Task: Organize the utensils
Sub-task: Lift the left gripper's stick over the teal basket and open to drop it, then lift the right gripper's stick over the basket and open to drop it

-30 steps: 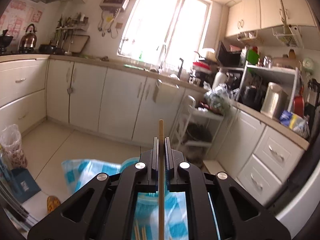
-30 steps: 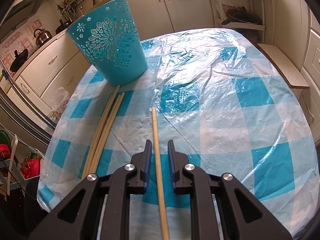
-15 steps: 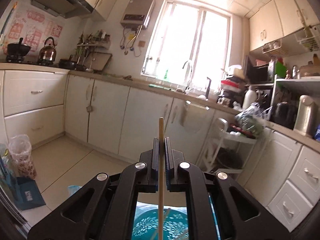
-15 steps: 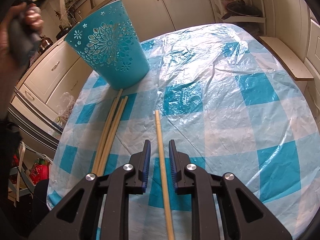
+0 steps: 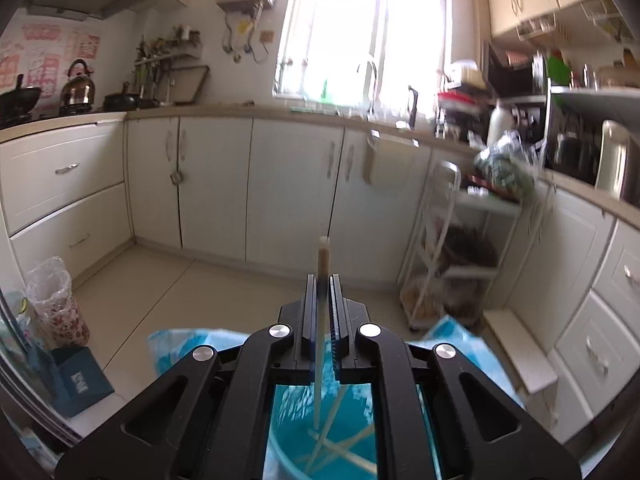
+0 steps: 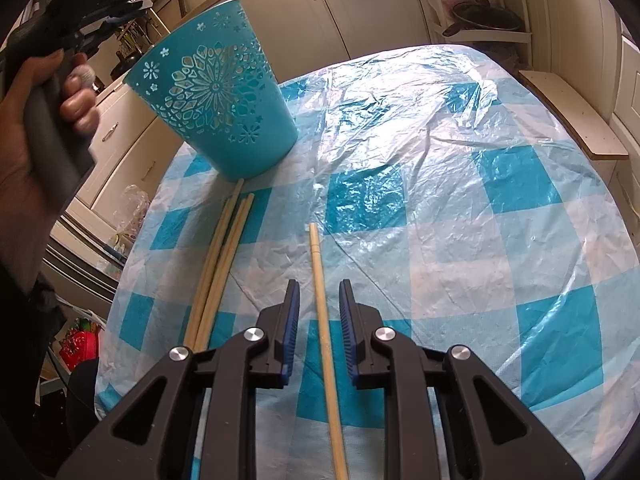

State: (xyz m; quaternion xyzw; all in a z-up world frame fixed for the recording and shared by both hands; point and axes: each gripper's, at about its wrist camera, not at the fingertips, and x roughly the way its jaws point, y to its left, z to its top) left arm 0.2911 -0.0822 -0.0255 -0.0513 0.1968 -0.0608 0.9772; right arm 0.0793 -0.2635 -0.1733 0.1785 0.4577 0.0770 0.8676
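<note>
The left gripper (image 5: 322, 280) clamped one chopstick (image 5: 321, 320) over the teal bucket (image 6: 216, 100), ready to drop it in. The right gripper (image 6: 318, 300), jaws opening, straddled another chopstick (image 6: 324, 320) on the table (image 6: 500, 240); it next needed to close.

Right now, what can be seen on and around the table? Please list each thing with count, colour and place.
bucket: one, teal with cut-out flower pattern, far left of the table.
chopsticks in bucket: several, pale wood, lying crossed at the bottom.
held chopstick: one, pale wood, upright above the bucket, between the left tongs.
chopstick bundle: about three, pale wood, on the cloth in front of the bucket.
single chopstick: one, pale wood, on the cloth between the right tongs, untouched.
tablecloth: one, blue and white check under clear plastic.
left tongs: black, shut on the held chopstick.
right tongs: black with blue pads, opening.
hand: one, gripping the left handle.
</note>
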